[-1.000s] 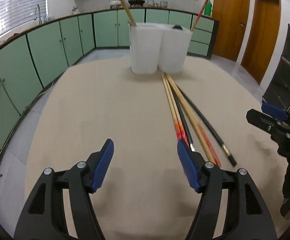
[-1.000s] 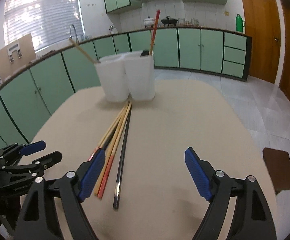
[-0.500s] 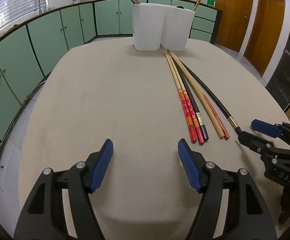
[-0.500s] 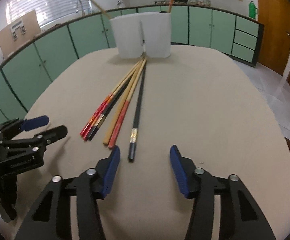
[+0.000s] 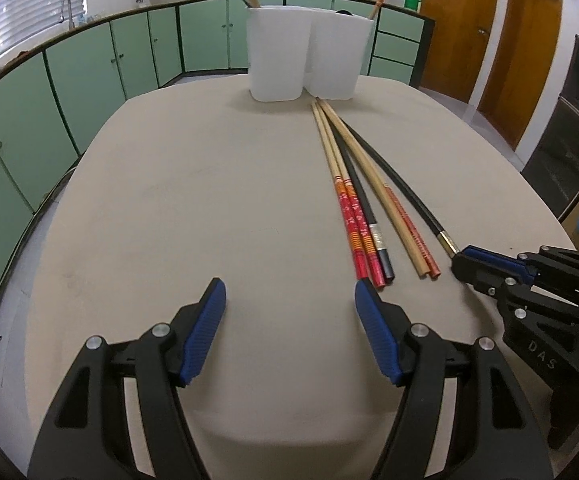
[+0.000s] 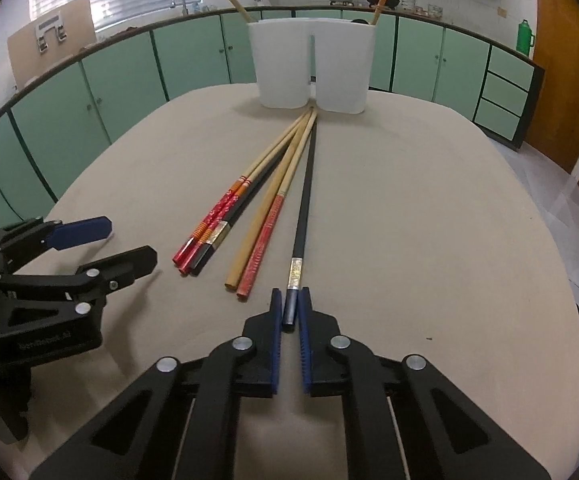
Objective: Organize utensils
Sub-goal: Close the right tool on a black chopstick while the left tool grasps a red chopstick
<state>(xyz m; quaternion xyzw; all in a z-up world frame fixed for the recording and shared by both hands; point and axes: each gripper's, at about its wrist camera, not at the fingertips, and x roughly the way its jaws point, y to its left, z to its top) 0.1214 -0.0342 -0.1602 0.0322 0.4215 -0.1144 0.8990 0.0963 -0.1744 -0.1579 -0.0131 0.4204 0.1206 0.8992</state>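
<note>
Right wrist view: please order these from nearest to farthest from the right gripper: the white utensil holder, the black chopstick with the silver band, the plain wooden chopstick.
1. The black chopstick with the silver band: its near end lies between the fingers of the right gripper.
2. The plain wooden chopstick: just to the left, flat on the table.
3. The white utensil holder: at the far end of the table.

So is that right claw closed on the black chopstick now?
Yes. The right claw is shut on the black chopstick: both blue pads press its near end, which still lies on the table.
</note>
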